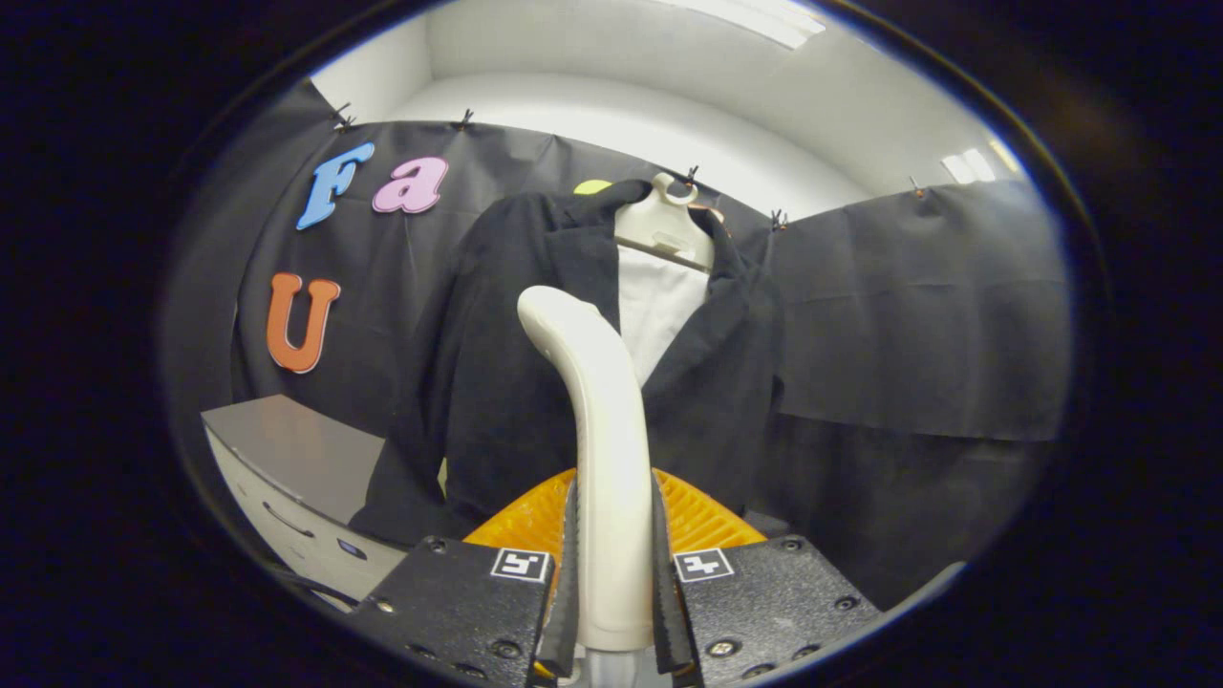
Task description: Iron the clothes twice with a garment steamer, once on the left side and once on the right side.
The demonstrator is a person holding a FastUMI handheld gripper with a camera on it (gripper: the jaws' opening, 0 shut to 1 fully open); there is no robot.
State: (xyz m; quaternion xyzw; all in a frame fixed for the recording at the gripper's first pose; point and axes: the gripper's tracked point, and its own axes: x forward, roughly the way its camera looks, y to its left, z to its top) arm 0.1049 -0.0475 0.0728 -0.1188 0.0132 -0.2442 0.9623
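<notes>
The garment steamer (600,430) stands upright between the two fingers of the gripper (612,573), its smooth cream-white handle rising from between them and bending a little to the left at its rounded top. Both black fingers (569,573) press against the sides of the handle, so the jaws are clenched on it. Behind the lower part of the handle spreads an orange ribbed piece (535,521), fanned out to both sides just beyond the fingers; whether it belongs to the steamer or to the gripper cannot be told. Just past the steamer's head hangs the clothing: a dark jacket (497,382) on a pale plastic hanger (669,225), open at the front with a white shirt (659,306) showing in a narrow wedge between the lapels. The steamer's head sits in front of the jacket's left front panel, beside the edge of the white shirt; whether it touches the cloth cannot be told. The hanger's hook is caught at the top edge of the black cloth wall (917,315) that hangs behind the jacket, clipped along its upper edge. Above the cloth are a white room wall and ceiling (669,86) with a bright strip light. To the left, lower down and beside the jacket's sleeve, stands a white cabinet (296,487) with a grey top and a drawer handle on its front.
</notes>
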